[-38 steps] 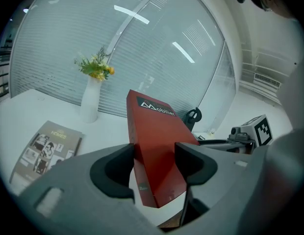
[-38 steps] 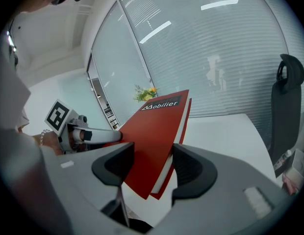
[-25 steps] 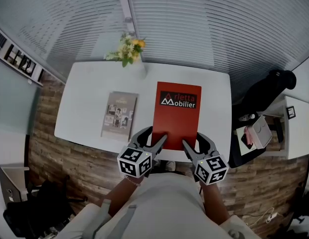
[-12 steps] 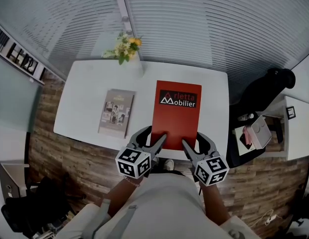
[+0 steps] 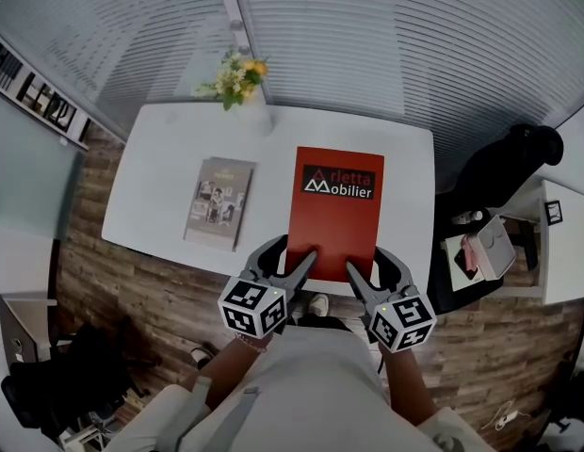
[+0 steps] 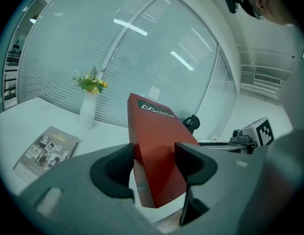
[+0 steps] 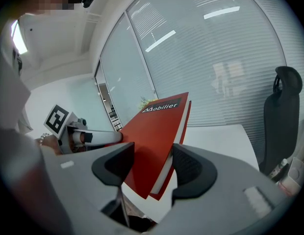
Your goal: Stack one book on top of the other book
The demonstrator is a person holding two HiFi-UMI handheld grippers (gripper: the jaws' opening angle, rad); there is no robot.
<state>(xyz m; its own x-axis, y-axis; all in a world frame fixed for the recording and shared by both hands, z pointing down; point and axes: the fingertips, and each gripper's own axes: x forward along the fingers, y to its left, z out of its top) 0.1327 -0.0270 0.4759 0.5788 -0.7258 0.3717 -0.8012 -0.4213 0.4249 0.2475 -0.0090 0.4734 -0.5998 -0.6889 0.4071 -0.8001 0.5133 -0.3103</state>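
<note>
Head view: the red book (image 5: pixel 335 205) lies lengthwise on the right half of the white table (image 5: pixel 151 182), its near end reaching the table's front edge. The left gripper (image 5: pixel 292 255) and the right gripper (image 5: pixel 369 264) each pinch 1 near corner. The grey book (image 5: pixel 219 202) lies flat to the left, well apart, with a vase of flowers (image 5: pixel 237 78) at the far edge. Everything beyond the 2 grips is unsupported, so the far end could sag and drag across the table.

Left gripper view: the left gripper (image 6: pixel 154 152) is closed on the red book (image 6: pixel 153 126), 1 pad on the cover and 1 at its underside (only the corner sits between them). So shallow a bite could slip if the book swings. The grey book (image 6: pixel 44 148) waits at the left; a low pass could shove it.

Right gripper view: the right gripper (image 7: pixel 152 156) clamps the other corner of the red book (image 7: pixel 159 129), pages showing at the edge. If the 2 hands move unevenly, the cover could twist or peel open, and the book would land crooked.
</note>
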